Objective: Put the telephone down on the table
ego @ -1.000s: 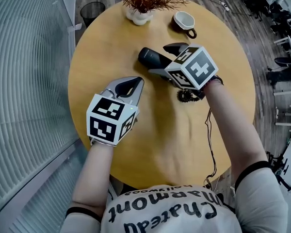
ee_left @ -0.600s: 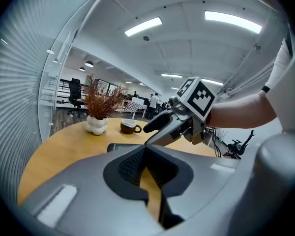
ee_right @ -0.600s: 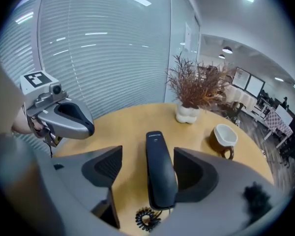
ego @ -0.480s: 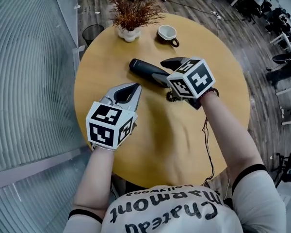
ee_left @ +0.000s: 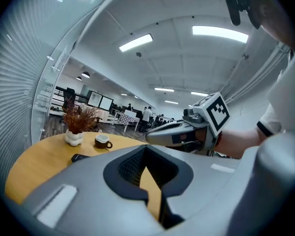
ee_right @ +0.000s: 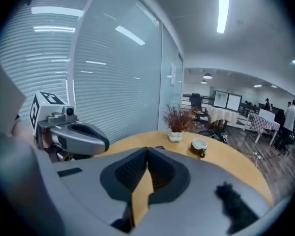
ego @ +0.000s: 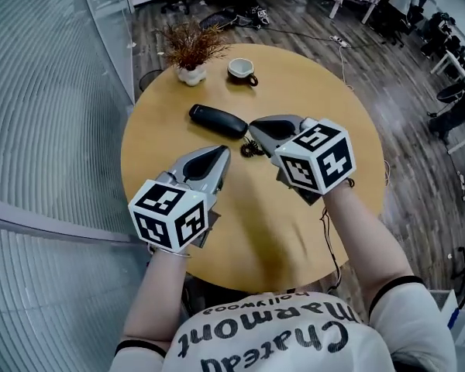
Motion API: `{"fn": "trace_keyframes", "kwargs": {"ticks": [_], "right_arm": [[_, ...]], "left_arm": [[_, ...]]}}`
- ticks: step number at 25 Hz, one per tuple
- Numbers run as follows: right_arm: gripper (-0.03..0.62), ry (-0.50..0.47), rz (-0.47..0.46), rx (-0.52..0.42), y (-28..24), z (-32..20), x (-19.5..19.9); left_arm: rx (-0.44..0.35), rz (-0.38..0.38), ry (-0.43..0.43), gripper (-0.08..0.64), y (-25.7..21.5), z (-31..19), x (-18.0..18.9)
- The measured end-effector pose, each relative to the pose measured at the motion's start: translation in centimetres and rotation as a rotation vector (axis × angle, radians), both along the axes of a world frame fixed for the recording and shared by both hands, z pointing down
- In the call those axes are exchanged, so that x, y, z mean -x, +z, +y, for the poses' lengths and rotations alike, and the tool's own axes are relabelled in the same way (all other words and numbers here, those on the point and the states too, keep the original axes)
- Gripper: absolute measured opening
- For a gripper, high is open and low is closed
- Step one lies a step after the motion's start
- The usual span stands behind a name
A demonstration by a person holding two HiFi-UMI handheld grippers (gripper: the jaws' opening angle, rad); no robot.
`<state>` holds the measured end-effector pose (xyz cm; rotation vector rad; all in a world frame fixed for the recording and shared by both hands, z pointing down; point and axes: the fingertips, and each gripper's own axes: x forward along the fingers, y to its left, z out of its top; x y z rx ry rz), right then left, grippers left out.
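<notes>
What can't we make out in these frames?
- Black coiled telephone cord: head view, partly under the right hand-held gripper.
- Black telephone handset: right gripper view, only a sliver above that gripper's body.
- White cup with dark handle: head view, contents too small.

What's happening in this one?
A person holds a claw in each hand over a round wooden table. The black telephone handset lies flat on it, coiled cord beside it, and neither claw touches it. The left claw is shut and empty; the right claw is just closing on nothing. The put-down looks done.
</notes>
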<state>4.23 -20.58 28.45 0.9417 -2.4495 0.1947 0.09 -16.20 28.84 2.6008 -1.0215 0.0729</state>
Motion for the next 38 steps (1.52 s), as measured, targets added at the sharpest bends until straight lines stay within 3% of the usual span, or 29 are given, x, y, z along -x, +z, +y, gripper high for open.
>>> {"fn": "trace_keyframes", "kwargs": {"ticks": [4, 8, 13, 16, 22, 26, 38], "right_arm": [[0.017, 0.027, -0.113, -0.033, -3.4, 5.7, -3.3], [0.017, 0.034, -0.162, -0.045, -4.6, 13.2, -7.9], [0.017, 0.064, -0.334, -0.012, -4.8, 20.3, -13.1], [0.017, 0.083, -0.424, 0.009, -4.7, 22.9, -15.6], [0.017, 0.151, -0.430, 0.021, -4.1, 27.2, -20.8], [0.015, 0.179, -0.433, 0.022, -3.3, 28.6, -22.6], [0.015, 0.155, -0.471, -0.007, -6.0, 28.8, -21.0]], "left_arm": [[-0.072, 0.076, 0.003, 0.006, -4.0, 4.5, -3.0], [-0.116, 0.105, 0.023, 0.006, -5.7, 11.1, -6.7], [-0.173, 0.152, -0.065, 0.006, -6.7, 17.8, -9.8], [-0.167, 0.154, -0.078, 0.006, -6.3, 21.1, -11.5], [-0.153, 0.123, -0.134, 0.006, -6.2, 25.5, -13.7], [-0.144, 0.129, -0.108, 0.006, -6.1, 27.0, -15.1], [-0.120, 0.127, -0.108, 0.006, -6.7, 27.8, -13.6]]}}
